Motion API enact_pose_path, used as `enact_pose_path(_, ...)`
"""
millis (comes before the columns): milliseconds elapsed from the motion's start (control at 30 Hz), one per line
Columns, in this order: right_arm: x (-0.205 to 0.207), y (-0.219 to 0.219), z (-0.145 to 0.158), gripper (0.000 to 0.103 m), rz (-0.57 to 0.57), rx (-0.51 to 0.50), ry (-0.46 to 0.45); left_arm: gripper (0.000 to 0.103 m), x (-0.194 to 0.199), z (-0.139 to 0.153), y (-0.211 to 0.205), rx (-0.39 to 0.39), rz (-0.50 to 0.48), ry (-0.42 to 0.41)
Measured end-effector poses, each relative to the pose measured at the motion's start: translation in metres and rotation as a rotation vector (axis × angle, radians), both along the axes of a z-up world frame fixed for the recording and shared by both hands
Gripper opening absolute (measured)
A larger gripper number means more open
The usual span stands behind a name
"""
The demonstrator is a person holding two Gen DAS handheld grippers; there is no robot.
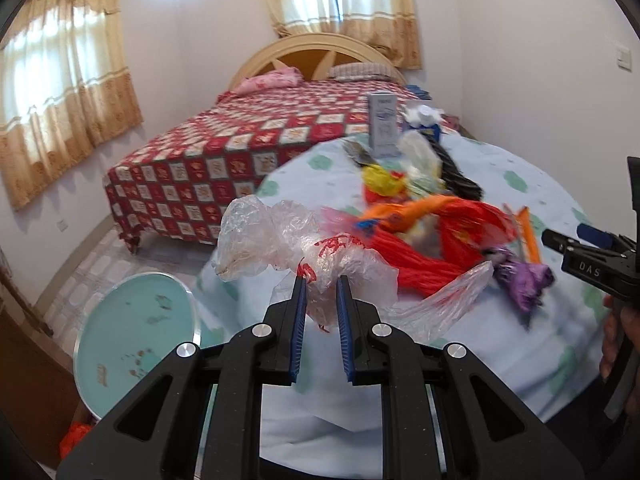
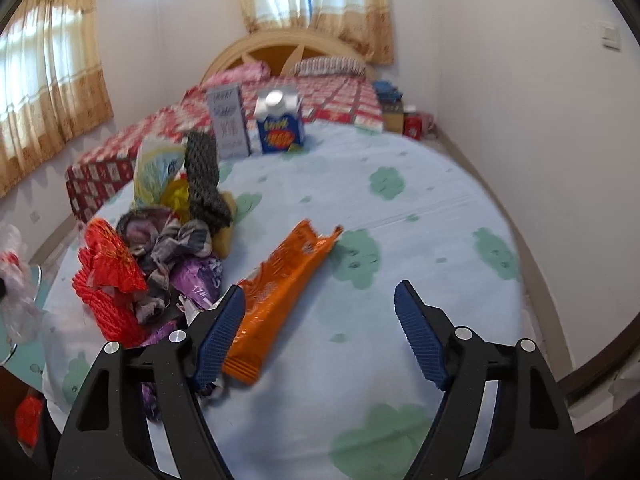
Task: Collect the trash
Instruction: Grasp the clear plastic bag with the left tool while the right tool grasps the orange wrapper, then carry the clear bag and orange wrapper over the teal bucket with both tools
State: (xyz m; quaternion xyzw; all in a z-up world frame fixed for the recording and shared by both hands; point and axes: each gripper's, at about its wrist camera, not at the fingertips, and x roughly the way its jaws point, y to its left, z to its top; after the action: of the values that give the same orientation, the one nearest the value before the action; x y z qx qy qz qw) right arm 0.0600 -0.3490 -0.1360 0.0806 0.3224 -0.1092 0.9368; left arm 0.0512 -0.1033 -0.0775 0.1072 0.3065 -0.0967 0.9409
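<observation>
**Clear bag pinched, orange wrapper next**

Left tongs narrowed on the clear plastic bag, at the near left edge of the trash pile on the table; best lifted slowly so the loose film stays caught. Right tongs wide, astride the orange wrapper just right of the pile; best centred over it before squeezing. Pile contents blurred; grip depth on the film unclear; bin not visible.

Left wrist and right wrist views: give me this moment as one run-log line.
left gripper: shut on clear plastic bag | right gripper: open beside orange wrapper | wrapper: flat on table | phase: collecting
</observation>
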Motion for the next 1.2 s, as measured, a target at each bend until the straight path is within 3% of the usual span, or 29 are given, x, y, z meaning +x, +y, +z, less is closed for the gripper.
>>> enact_pose_path(67, 0.014, 0.001, -0.008, 0.074, 0.001, 0.027, 0.053, 0.015, 0.006, 0.0, 0.009, 0.003, 0.029, -0.004)
enact_pose_path(200, 0.029, 0.0, -0.022, 0.053, 0.04, 0.103, 0.125, 0.015, 0.011, 0.0, 0.018, 0.003, 0.052, 0.0)
enact_pose_path(300, 0.031, 0.0, -0.023, 0.024, 0.091, 0.162, 0.136, 0.016, 0.011, 0.006, 0.022, -0.005, 0.051, -0.008)
enact_pose_path(367, 0.027, 0.002, -0.016, 0.013, 0.103, 0.156, 0.111, 0.016, 0.008, 0.009, 0.024, -0.009, 0.051, -0.02)
enact_pose_path(800, 0.001, 0.002, 0.04, 0.008, 0.094, 0.04, -0.033, 0.015, -0.001, 0.027, 0.053, 0.017, 0.08, -0.084)
enact_pose_path(1200, 0.016, 0.066, 0.066, 0.008, 0.254, 0.015, -0.101, 0.016, 0.003, 0.016, 0.109, 0.038, 0.186, -0.076)
